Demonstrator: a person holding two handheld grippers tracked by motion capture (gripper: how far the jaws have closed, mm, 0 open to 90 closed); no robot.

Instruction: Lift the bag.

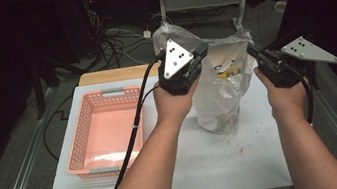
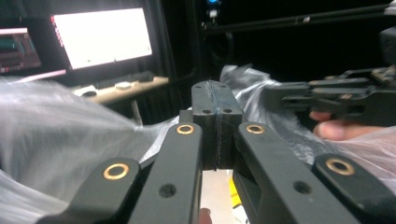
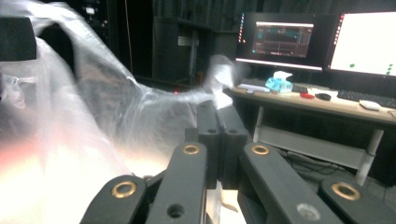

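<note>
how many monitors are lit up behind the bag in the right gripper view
2. One monitor with a dark screen and coloured traces stands above the desk; the other monitor, bright white, is beside it at the frame's right edge. More may be hidden behind the plastic bag.

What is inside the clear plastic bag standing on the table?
Through the open mouth of the clear plastic bag, yellow and white packets show near the top, and greenish bits sit at the bottom. The crinkled film blurs everything between, so the items cannot be identified.
</note>
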